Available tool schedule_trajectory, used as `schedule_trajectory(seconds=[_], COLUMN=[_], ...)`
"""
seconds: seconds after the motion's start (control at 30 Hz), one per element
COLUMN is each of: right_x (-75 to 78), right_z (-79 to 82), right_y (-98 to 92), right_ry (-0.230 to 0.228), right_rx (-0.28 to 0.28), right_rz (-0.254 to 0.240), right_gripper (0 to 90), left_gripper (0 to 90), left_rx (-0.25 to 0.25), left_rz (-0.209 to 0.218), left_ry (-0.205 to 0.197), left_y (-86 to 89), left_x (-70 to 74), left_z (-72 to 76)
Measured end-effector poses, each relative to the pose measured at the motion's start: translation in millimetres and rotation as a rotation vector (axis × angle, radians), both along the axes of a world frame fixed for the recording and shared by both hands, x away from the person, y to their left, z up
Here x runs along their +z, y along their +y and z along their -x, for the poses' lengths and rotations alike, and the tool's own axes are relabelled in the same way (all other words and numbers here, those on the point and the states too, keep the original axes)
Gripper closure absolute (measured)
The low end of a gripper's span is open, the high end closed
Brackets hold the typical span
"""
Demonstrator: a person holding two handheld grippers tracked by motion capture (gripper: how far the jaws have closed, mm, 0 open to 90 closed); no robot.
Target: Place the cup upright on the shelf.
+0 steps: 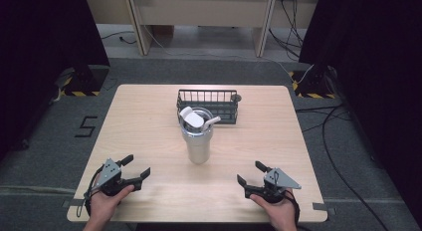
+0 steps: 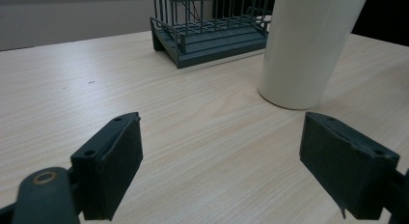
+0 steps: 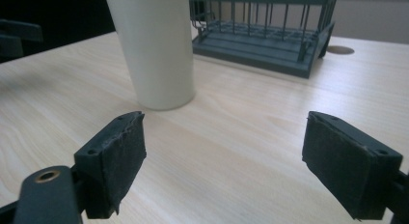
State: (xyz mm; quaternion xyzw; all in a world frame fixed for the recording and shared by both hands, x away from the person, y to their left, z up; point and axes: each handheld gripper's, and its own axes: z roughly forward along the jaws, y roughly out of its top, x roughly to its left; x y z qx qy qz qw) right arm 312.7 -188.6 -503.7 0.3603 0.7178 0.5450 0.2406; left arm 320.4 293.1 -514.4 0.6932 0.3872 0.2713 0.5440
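Tall white metal tumbler [image 1: 197, 141] with the lidded top sits ahead, between the left gripper [image 1: 135, 171] and right gripper [image 1: 250, 173], both jaws wide apart, so I'd approach low and squeeze mid-body.

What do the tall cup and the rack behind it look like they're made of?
Cup: seemingly metal with a matte off-white coat; in the high view its rim has a silvery shine, in the left gripper view its wall looks smooth and opaque. It could be plastic.

Rack: thin, straight dark grey-green bars, likely coated metal wire, dull finish.

Table: pale wood-grain surface, possibly laminate.
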Motion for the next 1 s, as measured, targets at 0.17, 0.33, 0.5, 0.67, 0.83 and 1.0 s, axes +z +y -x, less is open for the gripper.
schedule_trajectory(seconds=[0.17, 0.33, 0.5, 0.67, 0.83, 1.0], right_x=[2.6, 6.2, 11.0, 11.6, 11.9, 12.9], right_z=[-0.3, -2.2, -9.5, -22.5, -31.9, -39.1], right_y=[7.0, 17.6, 25.9, 36.8, 47.9, 58.0], right_ry=[-0.018, -0.046, -0.055, -0.057, -0.055, -0.052], right_rx=[0.009, 0.03, 0.033, 0.045, 0.061, 0.079], right_rz=[-0.003, 0.007, 0.009, 0.015, 0.016, 0.018], right_gripper=[14.6, 15.2, 16.7, 17.0, 17.3, 17.4], left_gripper=[14.6, 14.6, 14.6, 14.6, 14.6, 14.6], left_rx=[0.0, -0.005, -0.008, -0.006, -0.004, -0.005], left_rz=[0.005, 0.008, 0.007, 0.007, 0.007, 0.008], left_ry=[0.002, 0.001, 0.003, 0.006, 0.007, 0.006], left_y=[0.4, 0.0, -0.5, -0.3, -0.1, -0.2], left_x=[0.0, 0.7, 0.5, 0.3, 0.3, 0.5], left_z=[0.1, 0.9, 0.5, 0.3, 0.1, 0.1])
